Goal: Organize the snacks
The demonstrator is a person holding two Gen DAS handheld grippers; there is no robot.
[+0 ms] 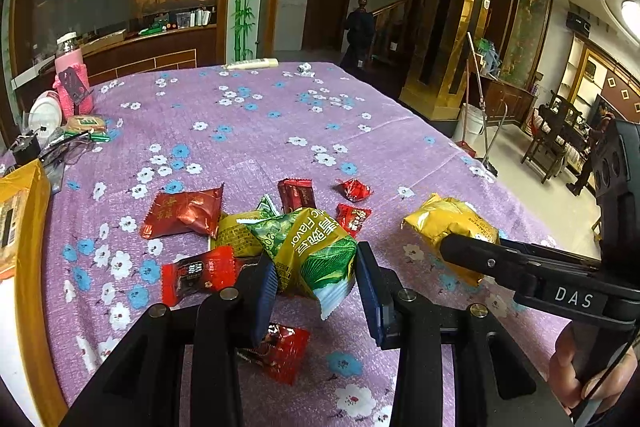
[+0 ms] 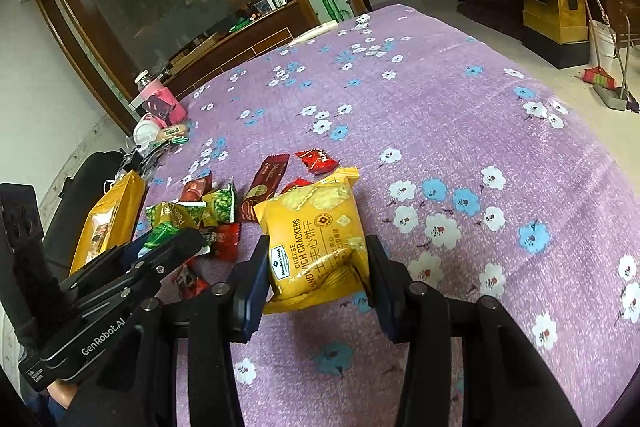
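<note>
Purple flowered tablecloth [image 1: 280, 131] fills both views; I take the loose snack pile [image 1: 240, 227] near its front edge as my landmark

Left of the pile, at the cloth's edge, a large yellow bag [image 2: 108, 223] – my guess is that's the collecting spot, though I can't confirm it. Beyond that, further back, a pink-sleeved bottle [image 1: 72, 79] and a white dish, not part of the job as far as I can tell

My right gripper [image 2: 316, 279] is to the right of the pile, pinching the yellow cheese cracker pack [image 2: 316, 231] by its lower end; both pads press its sides, the rest sticks out ahead of the jaws, tilted. It seems clear of the cloth

My left gripper [image 1: 316, 279] sits over the pile's near side, jaws clamped on the green-and-yellow packet [image 1: 316, 251], crinkled between the pads, its torn-looking white corner hanging below. Looks lifted off the heap

Small red wrappers [image 1: 184, 211] lie scattered round the pile, one under the left jaws, untouched

Held one per hand, I reckon, to sort by kind
</note>
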